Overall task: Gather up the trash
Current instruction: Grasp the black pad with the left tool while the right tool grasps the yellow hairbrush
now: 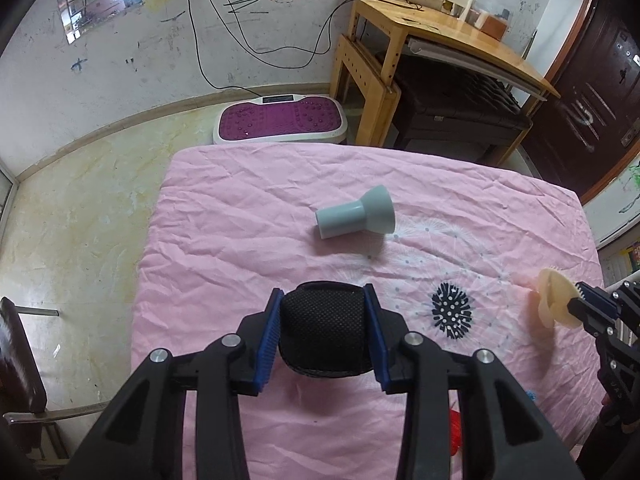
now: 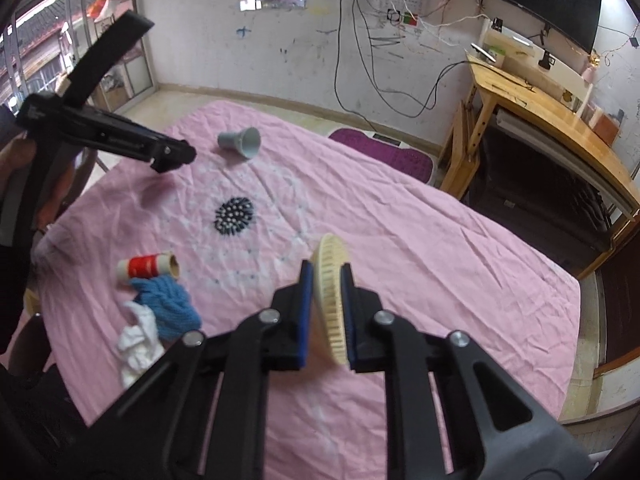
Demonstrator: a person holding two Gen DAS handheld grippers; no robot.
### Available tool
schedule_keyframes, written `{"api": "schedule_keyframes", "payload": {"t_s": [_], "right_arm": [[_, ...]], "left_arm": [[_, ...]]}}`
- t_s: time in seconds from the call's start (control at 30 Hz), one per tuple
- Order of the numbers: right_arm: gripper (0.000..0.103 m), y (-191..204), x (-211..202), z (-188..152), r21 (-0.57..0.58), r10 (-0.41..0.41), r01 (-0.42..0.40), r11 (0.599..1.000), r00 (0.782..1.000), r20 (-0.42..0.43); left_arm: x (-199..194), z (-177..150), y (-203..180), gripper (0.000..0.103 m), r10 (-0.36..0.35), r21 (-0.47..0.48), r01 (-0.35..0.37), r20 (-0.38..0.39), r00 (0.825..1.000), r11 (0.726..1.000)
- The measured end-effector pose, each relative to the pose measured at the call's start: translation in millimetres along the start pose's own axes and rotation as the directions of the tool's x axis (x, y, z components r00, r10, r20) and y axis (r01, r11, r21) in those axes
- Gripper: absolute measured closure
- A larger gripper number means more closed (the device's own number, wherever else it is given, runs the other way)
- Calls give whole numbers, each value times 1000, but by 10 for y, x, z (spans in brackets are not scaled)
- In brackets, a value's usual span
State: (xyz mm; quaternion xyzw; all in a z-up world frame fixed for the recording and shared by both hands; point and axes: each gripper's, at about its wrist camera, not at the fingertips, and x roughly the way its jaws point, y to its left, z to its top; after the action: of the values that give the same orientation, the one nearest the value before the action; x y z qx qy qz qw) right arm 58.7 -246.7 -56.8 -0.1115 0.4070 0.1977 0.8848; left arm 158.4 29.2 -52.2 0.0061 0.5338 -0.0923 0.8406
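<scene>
- A table (image 2: pixel 420 264) draped in a wrinkled pink cloth (image 1: pixel 240 216) carries everything.
- A grey funnel-shaped nozzle (image 1: pixel 356 216) lies on its side toward the far end.
- A red-wound thread spool (image 2: pixel 148 266) lies near one edge, just beside a blue knitted piece (image 2: pixel 168 306).
- Crumpled white tissue (image 2: pixel 138 344) touches the blue knit.

Wrinkled cloth sheet (image 1: pixel 248 208) (pink), black mesh pad (image 1: pixel 322 320)

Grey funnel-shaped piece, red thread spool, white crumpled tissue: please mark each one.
Grey funnel-shaped piece (image 1: pixel 354 218): left wrist view, on its neck.
Red thread spool (image 2: pixel 145 267): right wrist view, on the red winding.
White crumpled tissue (image 2: pixel 138 342): right wrist view, on its middle.
</scene>
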Motion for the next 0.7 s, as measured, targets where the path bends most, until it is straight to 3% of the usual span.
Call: {"api": "schedule_keyframes", "payload": {"t_s": [0.3,0.4,0.47,0.57,0.7], "right_arm": [[90,-104,-184,-111,35,8,-9,999,999,46],[90,5,-229,-129,-20,41,-39,999,996,80],[88,114,-234,-105,-84,23,-16,996,996,87],[55,144,-130,-64,-125,12,-5,992,998,56],[55,146,73,-62,-148,-6,6,989,1000,-6]], "left_arm": [[-338,15,-297,68,-2,32,0,59,998,999],[-373,17,-365,68,9,39,-12,64,998,999],[-384,2,-372,68,14,37,-16,63,998,999],[-394,-16,-369,68,13,34,-15,61,998,999],[-414,-12,-356,68,5,28,-7,64,998,1000]]}}
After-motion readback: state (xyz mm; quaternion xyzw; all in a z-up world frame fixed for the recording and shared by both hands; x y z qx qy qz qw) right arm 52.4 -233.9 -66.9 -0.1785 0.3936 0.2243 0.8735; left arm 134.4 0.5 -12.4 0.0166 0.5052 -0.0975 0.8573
